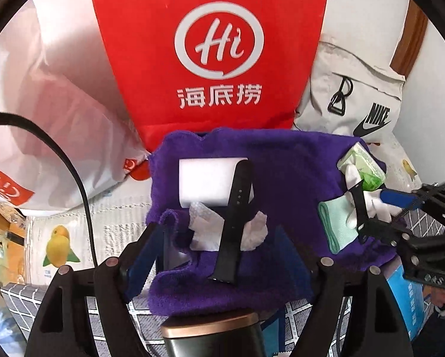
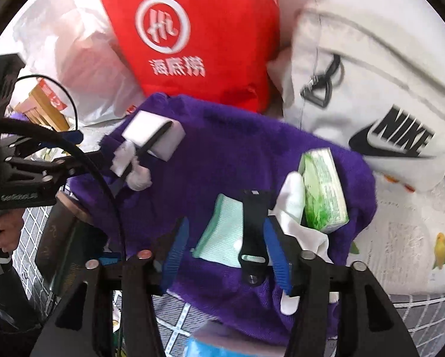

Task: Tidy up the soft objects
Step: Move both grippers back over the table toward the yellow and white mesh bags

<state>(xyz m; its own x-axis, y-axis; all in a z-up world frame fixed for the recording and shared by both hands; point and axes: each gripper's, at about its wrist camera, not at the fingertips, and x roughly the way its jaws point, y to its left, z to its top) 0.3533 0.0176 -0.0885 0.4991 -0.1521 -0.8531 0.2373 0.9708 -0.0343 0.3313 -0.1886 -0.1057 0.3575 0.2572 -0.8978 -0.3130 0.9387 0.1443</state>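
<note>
We see the purple towel [image 1: 296, 178] spread below both downward-tilted grippers. Only the left wrist view shows the bronze-rimmed container [image 1: 210, 331] beneath the left gripper [image 1: 225, 264], whose jaws stand apart around a black watch strap [image 1: 235, 223] running lengthwise away over a white sponge [image 1: 207, 178]. The right gripper [image 2: 226, 255] also gapes, unclamped, a second buckled strap [image 2: 253, 232] between its blue pads, lying over a mint-cuffed glove [image 2: 219, 229].
</note>
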